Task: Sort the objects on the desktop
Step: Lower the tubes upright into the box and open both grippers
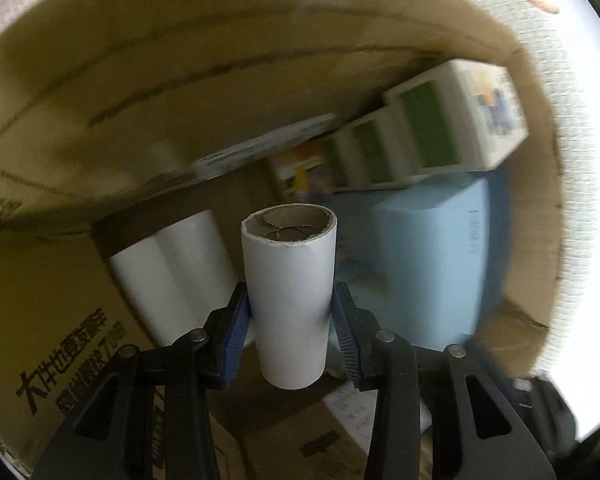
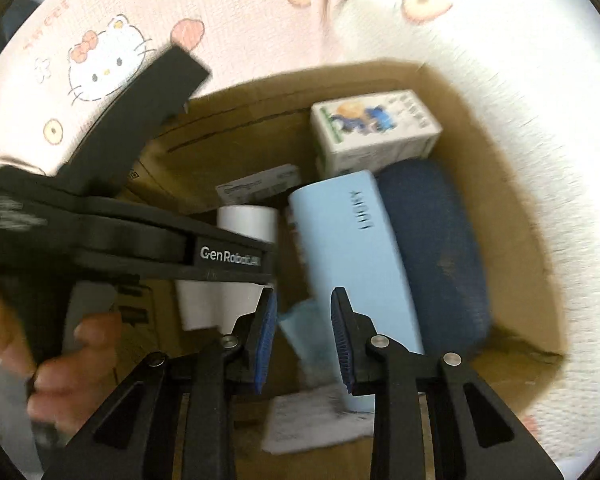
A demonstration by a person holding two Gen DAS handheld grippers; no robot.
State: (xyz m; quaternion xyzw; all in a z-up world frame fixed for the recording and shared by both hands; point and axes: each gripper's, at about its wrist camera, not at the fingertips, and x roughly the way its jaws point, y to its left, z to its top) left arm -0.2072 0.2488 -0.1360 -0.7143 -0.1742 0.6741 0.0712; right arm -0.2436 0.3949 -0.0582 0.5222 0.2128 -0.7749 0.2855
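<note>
Our left gripper (image 1: 290, 320) is clamping a white tube (image 1: 290, 288) inside the box (image 1: 100, 92) on the cartoon-print cloth (image 2: 112, 52), while our right gripper (image 2: 304, 340) is hanging empty, jaws apart.

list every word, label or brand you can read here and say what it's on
"GenRobot" then blurred letters: white print on the left tool's black body.
"LUCKY", roughly, blurred: on the light blue box.
"Sweet Dre...", cut off: pink lettering on the cartoon-cat cloth.
Bold black Chinese characters on the cardboard box wall: too blurred to read.
Print on the white-and-green carton and the white label: too small and blurred.
</note>
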